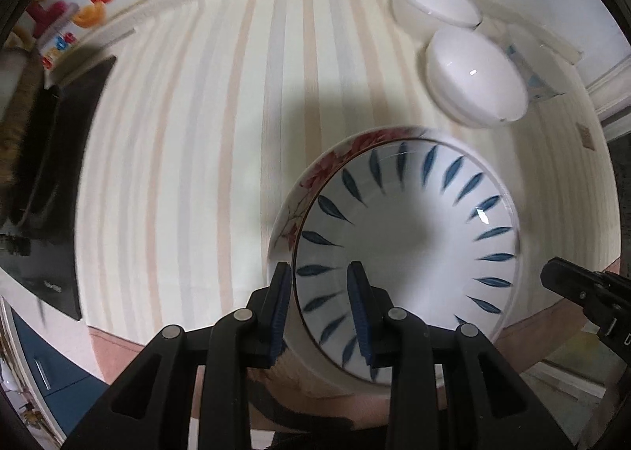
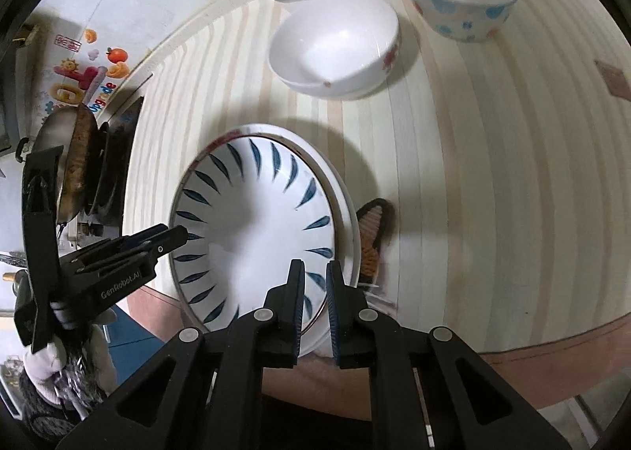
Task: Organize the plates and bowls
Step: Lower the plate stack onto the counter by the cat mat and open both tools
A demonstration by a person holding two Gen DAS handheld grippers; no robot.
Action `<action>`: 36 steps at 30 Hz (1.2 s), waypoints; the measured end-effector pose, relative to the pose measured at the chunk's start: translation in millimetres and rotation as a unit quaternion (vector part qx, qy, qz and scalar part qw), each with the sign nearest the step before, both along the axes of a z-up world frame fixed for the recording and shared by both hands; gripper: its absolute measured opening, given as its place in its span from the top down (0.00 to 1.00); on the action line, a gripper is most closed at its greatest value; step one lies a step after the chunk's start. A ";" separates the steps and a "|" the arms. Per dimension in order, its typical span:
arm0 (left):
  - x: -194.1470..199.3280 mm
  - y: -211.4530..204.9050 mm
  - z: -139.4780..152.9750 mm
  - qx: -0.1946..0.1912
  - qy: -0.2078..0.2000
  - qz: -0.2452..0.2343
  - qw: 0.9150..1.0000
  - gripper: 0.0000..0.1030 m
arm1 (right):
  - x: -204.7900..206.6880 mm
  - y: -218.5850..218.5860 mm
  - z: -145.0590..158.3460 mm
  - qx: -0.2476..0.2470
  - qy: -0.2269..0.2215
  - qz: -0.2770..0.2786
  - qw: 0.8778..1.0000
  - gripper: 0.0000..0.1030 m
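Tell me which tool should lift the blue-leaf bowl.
Probably both. The left tool and right tool each straddle the blue-leaf bowl's rim on opposite sides; the right's jaws look closer together, so I'd lead with it.
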State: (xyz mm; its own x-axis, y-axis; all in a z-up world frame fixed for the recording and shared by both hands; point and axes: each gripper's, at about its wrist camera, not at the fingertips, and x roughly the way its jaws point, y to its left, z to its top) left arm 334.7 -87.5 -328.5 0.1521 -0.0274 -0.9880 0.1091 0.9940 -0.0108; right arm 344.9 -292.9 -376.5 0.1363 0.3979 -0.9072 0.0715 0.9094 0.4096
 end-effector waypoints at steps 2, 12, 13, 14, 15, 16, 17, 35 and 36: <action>-11.7 -0.9 18.3 -0.003 -0.017 -0.003 1.000 0.74 | -8.7 2.8 18.1 -0.010 -0.017 -0.002 1.000 0.81; -71.9 5.9 111.7 -0.030 -0.097 -0.012 0.995 0.68 | -74.0 16.3 114.7 -0.044 -0.102 -0.005 0.994 0.33; -79.0 7.4 119.8 -0.035 -0.104 -0.014 0.994 0.65 | -80.8 19.1 122.3 -0.048 -0.109 -0.003 0.993 0.31; -83.7 9.5 125.4 -0.034 -0.108 -0.016 0.993 0.64 | -87.5 20.9 130.2 -0.051 -0.116 -0.003 0.992 0.27; -89.7 9.4 130.4 -0.033 -0.113 -0.017 0.993 0.64 | -95.1 22.8 136.4 -0.054 -0.122 -0.005 0.991 0.24; -96.7 9.5 136.1 -0.030 -0.121 -0.022 0.992 0.64 | -102.4 25.1 143.6 -0.059 -0.128 -0.004 0.990 0.23; -103.4 9.3 141.3 -0.025 -0.129 -0.026 0.991 0.63 | -108.1 26.3 147.9 -0.060 -0.132 -0.005 0.989 0.22; -136.9 13.8 167.1 -0.044 -0.165 -0.011 0.985 0.15 | -166.1 30.8 186.1 -0.077 -0.161 -0.031 0.983 0.09; -131.4 11.8 166.2 -0.044 -0.164 -0.007 0.986 0.15 | -163.9 27.0 185.8 -0.074 -0.160 -0.035 0.984 0.09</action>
